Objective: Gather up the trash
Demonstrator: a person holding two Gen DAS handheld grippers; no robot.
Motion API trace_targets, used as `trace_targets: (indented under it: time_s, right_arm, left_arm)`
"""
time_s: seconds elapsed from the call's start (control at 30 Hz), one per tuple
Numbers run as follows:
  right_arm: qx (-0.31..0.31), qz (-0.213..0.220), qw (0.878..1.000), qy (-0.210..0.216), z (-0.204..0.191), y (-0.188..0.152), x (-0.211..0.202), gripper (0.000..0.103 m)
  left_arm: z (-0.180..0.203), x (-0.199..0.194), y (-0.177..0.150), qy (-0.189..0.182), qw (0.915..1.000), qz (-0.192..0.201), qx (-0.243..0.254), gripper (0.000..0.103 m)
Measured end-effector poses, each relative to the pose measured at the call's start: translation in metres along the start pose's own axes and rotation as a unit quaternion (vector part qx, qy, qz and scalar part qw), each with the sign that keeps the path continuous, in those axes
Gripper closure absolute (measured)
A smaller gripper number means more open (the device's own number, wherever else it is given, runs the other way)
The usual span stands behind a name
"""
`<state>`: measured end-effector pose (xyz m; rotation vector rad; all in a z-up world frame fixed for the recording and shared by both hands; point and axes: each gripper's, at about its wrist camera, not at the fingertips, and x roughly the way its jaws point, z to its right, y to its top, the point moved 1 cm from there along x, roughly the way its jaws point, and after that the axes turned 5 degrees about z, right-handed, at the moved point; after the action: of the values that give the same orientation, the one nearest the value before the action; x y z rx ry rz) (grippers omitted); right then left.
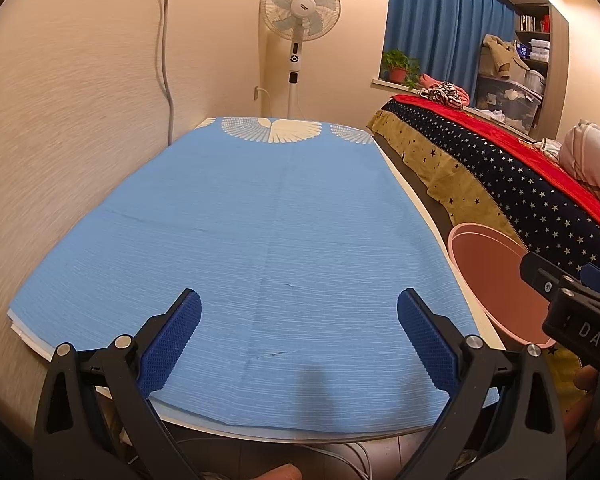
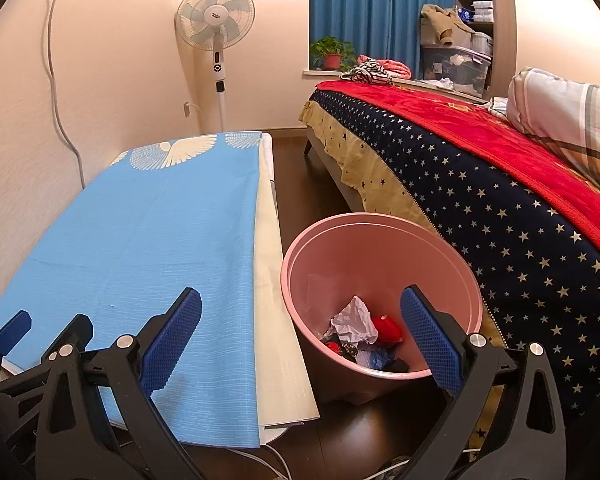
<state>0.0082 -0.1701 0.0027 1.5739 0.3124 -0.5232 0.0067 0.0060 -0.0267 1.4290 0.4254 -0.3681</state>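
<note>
- Overhead, the left gripper (image 1: 299, 332) hangs above the near end of the table under its light-blue woven cloth with a white wing print (image 1: 260, 220); fingers spread wide, nothing between the blue ribbed pads (image 1: 172, 344).
- Cloth surface bare from near edge to far edge. Left edge runs along the cream textured wall (image 1: 60, 120); right edge drops to a narrow strip of dark wood floor (image 2: 296, 184).
- Right gripper (image 2: 300, 332) is released too, jaws wide apart and holding nothing, poised over the gap between table edge and bin.
- Round pink plastic bin (image 2: 380, 240) stands on the floor, just beside the table's right edge and touching or nearly touching the star-patterned navy bedspread (image 2: 500, 240); cannot tell which.
- Bin contents: crumpled white paper (image 2: 354, 318), a red item (image 2: 388, 328), blue and dark scraps at the bottom. Bin well under half full.
- Left wrist view shows only the bin's rim and inner wall (image 1: 492, 256), partly hidden by the right gripper's black body; contents not visible there.
- Right wrist view alone shows the cream underlayer (image 2: 272, 280) sticking out past the cloth's right edge.
- White pedestal fan (image 1: 300, 8) stands beyond the table's far end.
</note>
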Motion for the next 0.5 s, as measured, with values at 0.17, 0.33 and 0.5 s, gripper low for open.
trace_targets:
  time_s: [0.17, 0.33, 0.5]
  right_arm:
    - [0.000, 0.000, 1.000, 0.000, 0.0000, 0.0000, 0.0000, 0.005]
    - [-0.001, 0.000, 1.000, 0.000, -0.0001, 0.0002, -0.0001, 0.005]
    - [0.000, 0.001, 1.000, 0.000, 0.0003, -0.0003, -0.0006, 0.005]
  left_arm:
    - [0.0000, -0.0003, 0.0001, 0.000, 1.0000, 0.000, -0.001, 0.008]
    - [-0.0002, -0.0003, 0.0002, 0.000, 1.0000, 0.000, -0.001, 0.008]
    - [-0.0006, -0.0001, -0.0009, -0.001, 1.0000, -0.001, -0.002, 0.008]
